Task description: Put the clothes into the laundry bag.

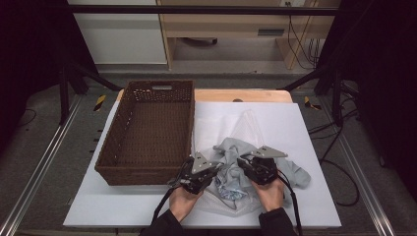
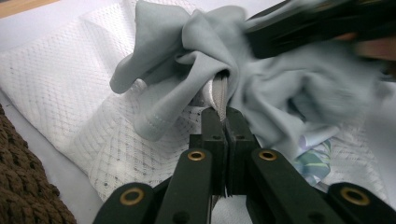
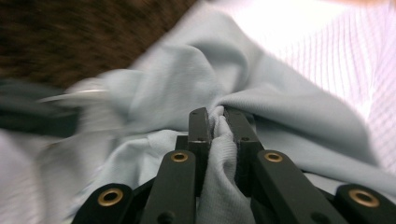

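We have pale grey-blue soft knit garment [image 1: 255, 164] crumpled on white mesh laundry bag [image 1: 246, 125], near front of white table sheet [image 1: 305, 128], just right of brown woven rectangular basket [image 1: 147, 130].

Left gripper [image 2: 219, 114] clamped tight on thin seam edge. Right gripper [image 3: 218, 116] pinched on bunched fold.

We judge cloth light, limp, stretchy, not fragile; it will sag and slide. Best we hold hems or seams, well apart.

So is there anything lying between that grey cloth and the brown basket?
Nothing visible. The grey cloth, pinched by both the left gripper and the right gripper, lies just right of the wicker basket; only the basket's near wall must be cleared.
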Tool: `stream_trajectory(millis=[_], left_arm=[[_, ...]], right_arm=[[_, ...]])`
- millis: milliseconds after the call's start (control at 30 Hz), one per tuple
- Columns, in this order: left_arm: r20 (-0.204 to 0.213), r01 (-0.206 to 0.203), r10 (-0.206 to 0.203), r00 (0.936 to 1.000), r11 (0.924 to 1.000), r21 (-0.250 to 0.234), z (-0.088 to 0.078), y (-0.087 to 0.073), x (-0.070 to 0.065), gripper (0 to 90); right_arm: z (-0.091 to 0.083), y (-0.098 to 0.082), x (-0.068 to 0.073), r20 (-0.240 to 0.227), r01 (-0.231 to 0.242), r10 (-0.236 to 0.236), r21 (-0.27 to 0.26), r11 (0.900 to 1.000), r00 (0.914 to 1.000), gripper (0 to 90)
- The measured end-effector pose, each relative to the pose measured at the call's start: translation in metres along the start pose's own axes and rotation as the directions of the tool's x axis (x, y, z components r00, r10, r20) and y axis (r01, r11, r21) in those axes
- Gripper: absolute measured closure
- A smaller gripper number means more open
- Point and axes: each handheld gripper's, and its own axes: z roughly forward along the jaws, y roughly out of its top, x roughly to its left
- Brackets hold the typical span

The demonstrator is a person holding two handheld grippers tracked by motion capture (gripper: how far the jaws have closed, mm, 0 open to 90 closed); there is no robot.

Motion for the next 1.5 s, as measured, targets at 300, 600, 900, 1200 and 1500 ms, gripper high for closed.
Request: stream_trajectory(millis=[300,600,900,1200,1500], left_arm=[[0.036,0.047,-0.045,0.9983,0.9980,-0.041,-0.005,0.016,0.001,88.4],[0.037,-0.009,0.011,0.9993,0.9989,-0.045,-0.013,0.023,-0.011,88.5],[0.024,-0.002,0.003,0.9997,0.9990,-0.045,-0.016,0.006,-0.002,88.3],[0.018,-0.011,0.011,0.9998,0.9995,-0.029,-0.014,0.002,-0.002,88.2],[0.017,-0.009,0.009,0.9998,0.9998,-0.018,-0.013,0.001,0.000,88.2]], right_arm=[[-0.019,-0.026,0.036,-0.171,0.046,-0.055,-0.058,0.997,0.9837,82.5],[0.048,-0.033,0.038,-0.025,0.019,-0.019,0.007,1.000,0.9995,80.3],[0.029,-0.026,0.035,-0.073,0.003,-0.001,0.018,1.000,0.9973,60.4],[-0.022,-0.005,0.023,0.041,0.079,-0.074,-0.122,0.989,0.9964,38.0],[0.027,0.011,0.019,0.049,0.015,-0.015,0.007,1.000,0.9987,49.9]])
